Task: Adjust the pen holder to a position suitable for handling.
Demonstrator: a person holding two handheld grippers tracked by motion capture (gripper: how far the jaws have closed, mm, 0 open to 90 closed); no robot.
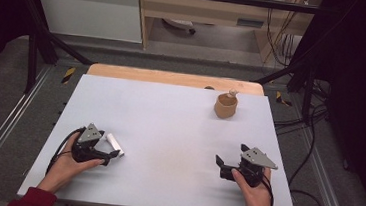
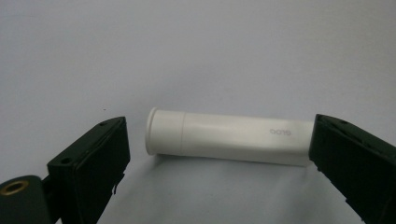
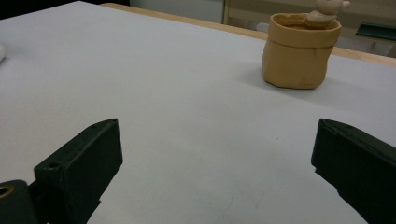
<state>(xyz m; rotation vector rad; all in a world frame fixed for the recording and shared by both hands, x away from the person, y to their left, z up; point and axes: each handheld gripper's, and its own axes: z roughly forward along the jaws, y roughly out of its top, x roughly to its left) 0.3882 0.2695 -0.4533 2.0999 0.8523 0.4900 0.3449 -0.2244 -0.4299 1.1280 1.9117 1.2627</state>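
tube (image 2: pixel 229 140): smooth white plastic | pot (image 3: pixel 299 51): matt clay | table (image 1: pixel 168 132): matt

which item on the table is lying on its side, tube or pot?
The white plastic tube, flat on the table between the left gripper's open jaws. The tan clay pot stands upright at the far right.

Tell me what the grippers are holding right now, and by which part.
Nothing is held. The left gripper has open jaws on either end of the white tube; the right gripper is open.
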